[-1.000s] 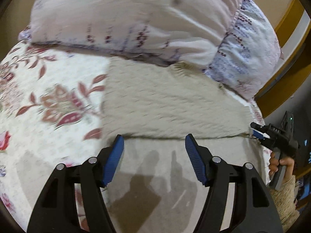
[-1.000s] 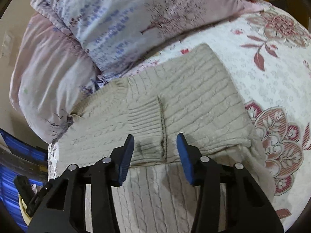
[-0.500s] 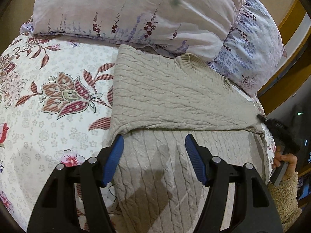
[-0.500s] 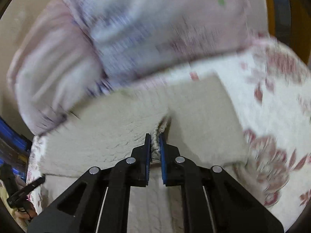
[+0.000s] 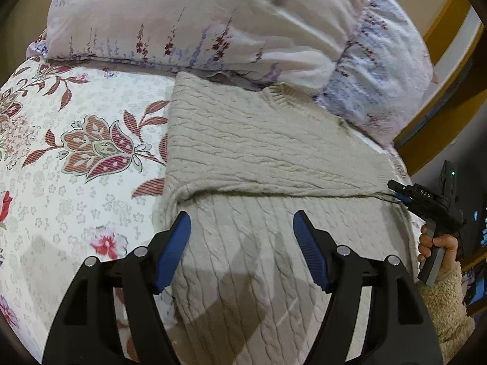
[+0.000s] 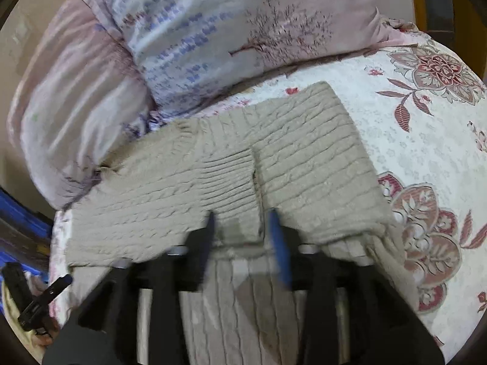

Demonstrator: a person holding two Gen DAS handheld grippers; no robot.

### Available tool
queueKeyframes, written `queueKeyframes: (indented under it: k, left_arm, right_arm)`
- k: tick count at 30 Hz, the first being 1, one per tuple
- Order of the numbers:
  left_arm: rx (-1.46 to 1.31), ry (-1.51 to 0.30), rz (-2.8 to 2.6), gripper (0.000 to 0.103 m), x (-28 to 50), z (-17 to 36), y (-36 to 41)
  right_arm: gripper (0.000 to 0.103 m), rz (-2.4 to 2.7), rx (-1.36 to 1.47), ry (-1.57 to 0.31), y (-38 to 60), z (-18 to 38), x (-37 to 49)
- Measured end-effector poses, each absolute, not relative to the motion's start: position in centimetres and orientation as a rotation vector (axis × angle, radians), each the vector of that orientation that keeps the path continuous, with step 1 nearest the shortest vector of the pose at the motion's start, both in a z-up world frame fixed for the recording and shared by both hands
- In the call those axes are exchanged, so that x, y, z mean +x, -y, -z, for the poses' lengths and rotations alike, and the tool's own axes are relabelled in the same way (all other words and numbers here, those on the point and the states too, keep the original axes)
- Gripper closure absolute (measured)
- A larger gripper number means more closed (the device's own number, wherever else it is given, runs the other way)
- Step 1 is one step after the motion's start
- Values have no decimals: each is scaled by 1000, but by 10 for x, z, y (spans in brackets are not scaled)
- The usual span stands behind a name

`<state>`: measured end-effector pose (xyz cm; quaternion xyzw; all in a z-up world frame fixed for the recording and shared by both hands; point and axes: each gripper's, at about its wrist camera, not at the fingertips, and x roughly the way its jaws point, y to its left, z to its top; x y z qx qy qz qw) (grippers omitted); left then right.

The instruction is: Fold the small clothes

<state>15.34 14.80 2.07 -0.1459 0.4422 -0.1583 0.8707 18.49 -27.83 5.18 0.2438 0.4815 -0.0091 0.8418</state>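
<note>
On the left, the floral bedspread (image 5: 76, 158) lay bare, and just right of it the beige cable-knit sweater (image 5: 258, 152) sat flat on the bed, its far half folded over with the collar touching the pillows (image 5: 213, 24). The left hand-held gripper (image 5: 242, 243) hovered released above the sweater's near half, blue pads spread wide. Over at the right edge, the right hand-held gripper (image 6: 242, 234) was blurred but parted, gripping nothing, poised above the folded sleeve cuffs (image 6: 243, 188).
</note>
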Motion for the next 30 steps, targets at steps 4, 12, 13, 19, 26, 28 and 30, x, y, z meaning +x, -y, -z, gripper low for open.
queueKeyframes:
  k: [4,12,13,19,26,28,30]
  left_arm:
    - [-351,-903,329,32,137,-23,-162]
    - [-582,-929,369,34,93,-4,-195]
    - [-600,-928,380,34,86,-3,-196]
    - [-649,-938,458,46,57,2,-188]
    - [-670,-947,560,59,19,6,-176]
    - [-671,-952,582,61,9,8,-173]
    - [-668,-966,601,62,1,9,-169]
  right_arm:
    - [40,1,514,-961,295,-69,156]
    - [40,-7,645,-1004,349,-65,82]
    - [41,-8,660,-1012,353,-62,71]
    - [57,-96,744,-1063,354,-46,28]
    - [70,-239,827,-1080,343,-39,-8]
    - [71,-276,841,-1082,338,-38,-18]
    - [73,-299,838,-1087,334,-38,-26]
